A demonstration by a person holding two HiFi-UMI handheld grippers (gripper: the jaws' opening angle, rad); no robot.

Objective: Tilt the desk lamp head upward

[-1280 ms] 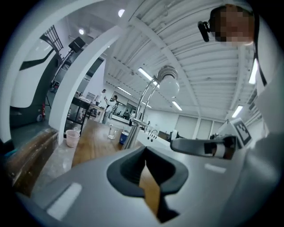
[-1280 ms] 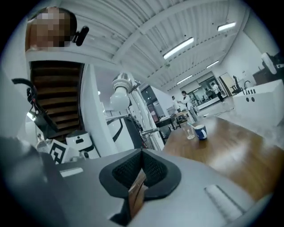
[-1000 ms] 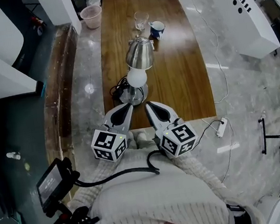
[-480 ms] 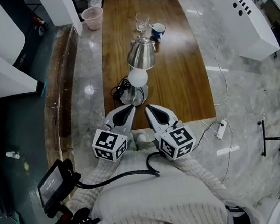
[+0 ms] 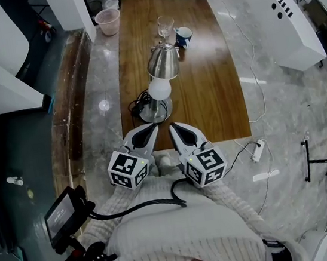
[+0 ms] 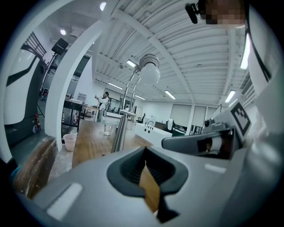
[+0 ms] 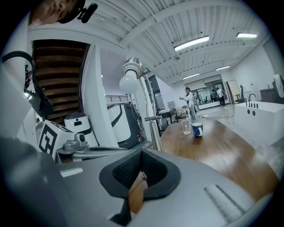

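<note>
The desk lamp stands near the front of the wooden table [image 5: 209,90]. It has a silver shade [image 5: 163,62], a white bulb [image 5: 159,89] and a round base [image 5: 156,110]. Both grippers hover side by side just off the table's near edge, short of the base. My left gripper [image 5: 150,129] is shut and empty, and so is my right gripper [image 5: 173,126]. In the left gripper view the bulb [image 6: 150,74] rises above the shut left gripper [image 6: 148,175]. The right gripper view has the bulb [image 7: 128,82] and pole [image 7: 153,126] ahead of the right gripper [image 7: 139,178].
A clear glass [image 5: 165,24] and a blue mug [image 5: 184,34] stand at the table's far end. A pink cup [image 5: 107,20] sits on the floor beyond the far left corner. The lamp's black cord [image 5: 138,104] lies coiled left of the base. A power strip [image 5: 256,149] lies on the floor to the right.
</note>
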